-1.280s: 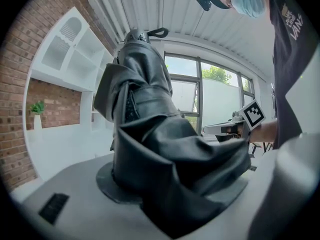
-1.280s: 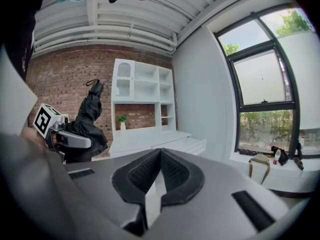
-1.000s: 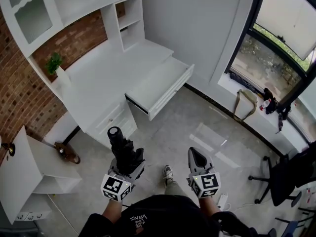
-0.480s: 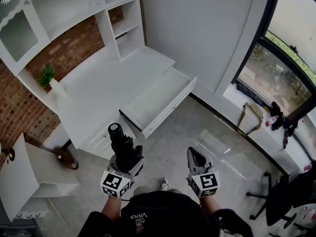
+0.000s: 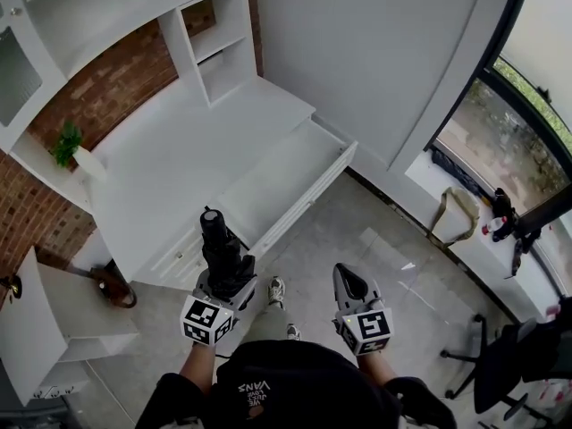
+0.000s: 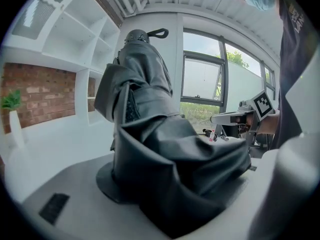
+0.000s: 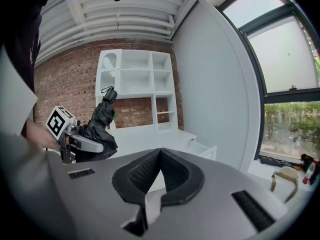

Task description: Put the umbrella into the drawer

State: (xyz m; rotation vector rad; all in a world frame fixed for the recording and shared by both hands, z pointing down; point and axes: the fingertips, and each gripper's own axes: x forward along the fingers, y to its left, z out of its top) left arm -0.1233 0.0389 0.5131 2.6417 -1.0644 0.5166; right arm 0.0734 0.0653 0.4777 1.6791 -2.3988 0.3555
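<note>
A folded black umbrella (image 5: 217, 243) stands up out of my left gripper (image 5: 229, 281), whose jaws are shut on its bunched fabric. In the left gripper view the umbrella (image 6: 150, 134) fills the middle and hides the jaw tips. The white drawer (image 5: 288, 179) is pulled open from the desk, just ahead and to the right of the umbrella's top. Its inside looks bare. My right gripper (image 5: 345, 275) hangs beside the left one, over the floor. Its pads (image 7: 150, 171) meet at the tip with nothing between them. The right gripper view shows the umbrella (image 7: 102, 117) at the left and the drawer (image 7: 203, 149) beyond.
The white desk (image 5: 170, 155) carries shelves (image 5: 214, 56) and a small potted plant (image 5: 66, 145). A low white cabinet (image 5: 49, 315) stands at the left. The person's foot (image 5: 277, 290) is on the grey floor between the grippers. A bag (image 5: 450, 213) and an office chair (image 5: 509, 356) are at the right.
Both grippers and the person have moved toward the desk, so the open drawer now lies closer to the umbrella's top. The left grip on the umbrella and the shut right jaws are unchanged.
</note>
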